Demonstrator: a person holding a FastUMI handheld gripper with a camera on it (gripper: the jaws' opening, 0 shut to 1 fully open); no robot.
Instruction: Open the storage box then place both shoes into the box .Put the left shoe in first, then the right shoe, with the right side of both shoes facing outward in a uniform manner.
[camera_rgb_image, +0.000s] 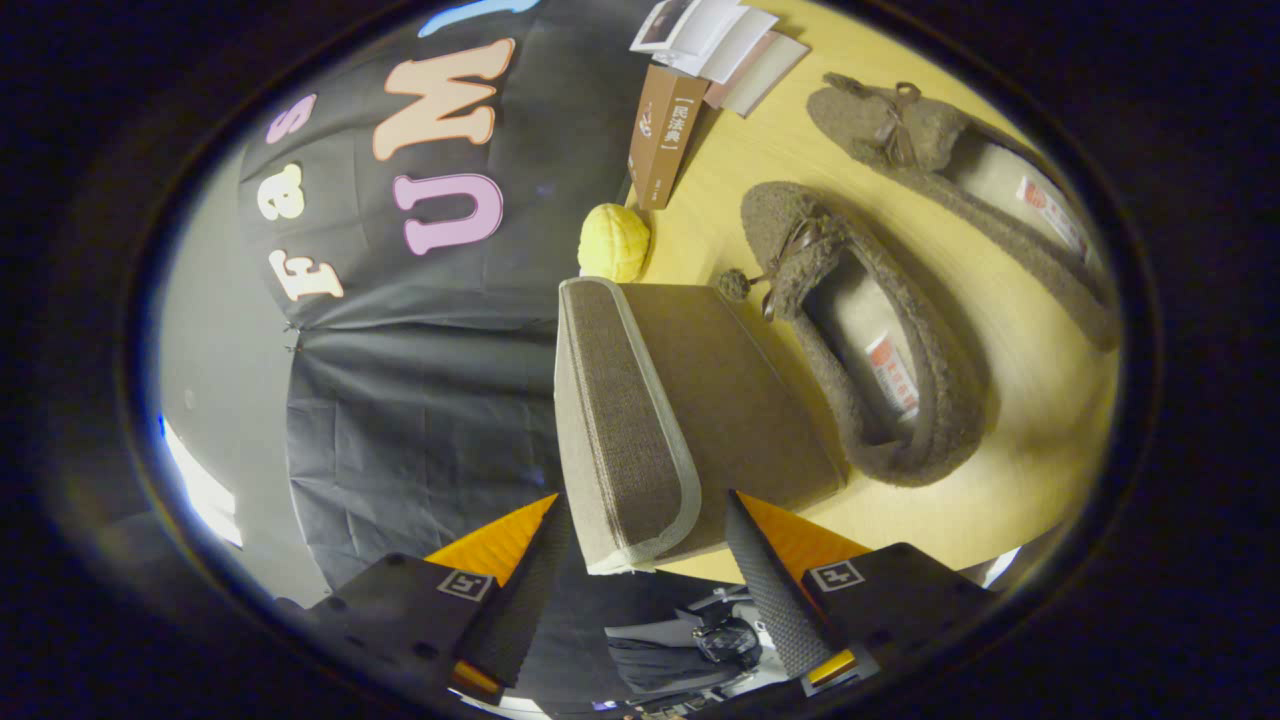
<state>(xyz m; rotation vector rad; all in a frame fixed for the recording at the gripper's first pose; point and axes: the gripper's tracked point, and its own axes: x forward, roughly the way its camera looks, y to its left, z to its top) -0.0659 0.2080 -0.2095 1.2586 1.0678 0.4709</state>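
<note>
The gripper (640, 560) is rolled onto its side, fingers spread with the near end of the storage box (660, 420) between them — whether both pads actually press on it, I cannot tell. The box sits on the yellow table (1000, 500). Just right of it lies one brown slipper (860, 340), the second slipper (960, 190) further right. Beyond the box — a yellow ball (613, 241), then a brown book (662, 134) and papers (720, 45).

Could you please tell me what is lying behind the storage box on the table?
Beyond the storage box, which sits between the open gripper fingers, a yellow ball and brown book show. The box's inside is hidden.
</note>
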